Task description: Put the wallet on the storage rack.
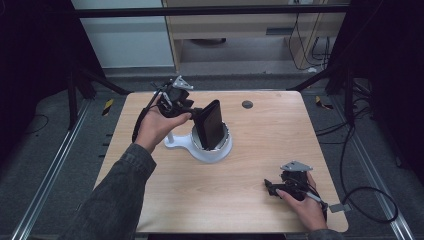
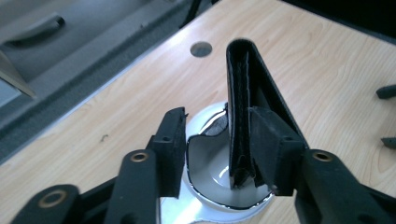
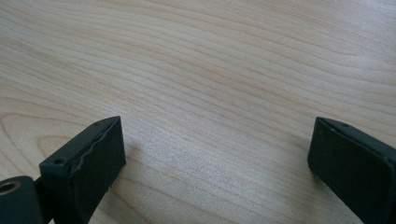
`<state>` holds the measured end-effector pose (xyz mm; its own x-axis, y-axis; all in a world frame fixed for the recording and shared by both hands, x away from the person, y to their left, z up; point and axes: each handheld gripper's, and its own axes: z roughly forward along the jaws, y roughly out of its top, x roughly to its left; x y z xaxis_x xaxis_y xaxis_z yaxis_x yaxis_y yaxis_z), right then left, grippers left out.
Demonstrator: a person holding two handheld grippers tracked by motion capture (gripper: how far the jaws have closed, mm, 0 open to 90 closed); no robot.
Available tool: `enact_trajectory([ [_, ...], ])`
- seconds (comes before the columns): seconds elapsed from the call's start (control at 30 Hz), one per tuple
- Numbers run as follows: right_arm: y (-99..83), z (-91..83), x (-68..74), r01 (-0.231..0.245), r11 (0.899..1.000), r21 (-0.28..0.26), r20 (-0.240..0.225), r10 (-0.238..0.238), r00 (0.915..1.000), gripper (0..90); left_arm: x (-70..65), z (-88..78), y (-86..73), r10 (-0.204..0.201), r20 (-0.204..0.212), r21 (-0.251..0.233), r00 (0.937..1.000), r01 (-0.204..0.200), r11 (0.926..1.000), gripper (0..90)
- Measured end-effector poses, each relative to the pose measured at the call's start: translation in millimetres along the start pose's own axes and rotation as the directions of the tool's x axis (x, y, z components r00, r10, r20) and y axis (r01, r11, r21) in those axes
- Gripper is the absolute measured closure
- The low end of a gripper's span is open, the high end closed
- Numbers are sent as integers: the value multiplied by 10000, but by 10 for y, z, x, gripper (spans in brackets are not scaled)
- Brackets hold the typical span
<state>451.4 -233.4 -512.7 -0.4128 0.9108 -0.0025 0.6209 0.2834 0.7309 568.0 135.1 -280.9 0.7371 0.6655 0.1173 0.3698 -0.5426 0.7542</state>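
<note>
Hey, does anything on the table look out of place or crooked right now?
Yes: a black wallet stands on end inside the small white bowl of a white holder, leaning toward the left gripper. It is far taller than the bowl. The jaws are apart, one pad beside the wallet, so it may tip.

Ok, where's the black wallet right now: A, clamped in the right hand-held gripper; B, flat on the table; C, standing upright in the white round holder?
C: the black wallet stands on end inside the white round holder, between the left hand-held gripper jaws.
</note>
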Motion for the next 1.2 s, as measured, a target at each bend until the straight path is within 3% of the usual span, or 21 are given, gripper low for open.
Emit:
enact_trajectory([
  [0.23, 5, 6, 3, -24, 10000, 16, -20, 24, 10000, 35, -100, -211, -66, 128, -98, -740, 9999, -135, 9972, 338],
  [0.53, 10, 12, -3, 36, 10000, 14, -32, -36, 10000, 29, -312, -335, -341, 256, 160, -854, 9995, -241, 9961, 141],
  [0.67, 17, 20, -6, 37, 10000, 51, -48, -36, 10000, 21, -399, -325, -528, 353, 123, -647, 9993, -345, 9973, 112],
  [0.97, 26, 28, -4, 10, 10000, 88, -22, -9, 10000, 15, -505, -239, -937, 87, 303, -289, 9995, -78, 9996, 90],
  [1.1, 26, 28, -4, 4, 10000, 87, -22, -3, 10000, 15, -567, -202, -1178, -84, 284, -133, 9996, 88, 9999, 85],
  [1.2, 26, 27, -2, -18, 10000, 94, -27, 18, 10000, 15, -598, -171, -1390, 37, 98, 129, 9999, -38, 9999, 78],
])
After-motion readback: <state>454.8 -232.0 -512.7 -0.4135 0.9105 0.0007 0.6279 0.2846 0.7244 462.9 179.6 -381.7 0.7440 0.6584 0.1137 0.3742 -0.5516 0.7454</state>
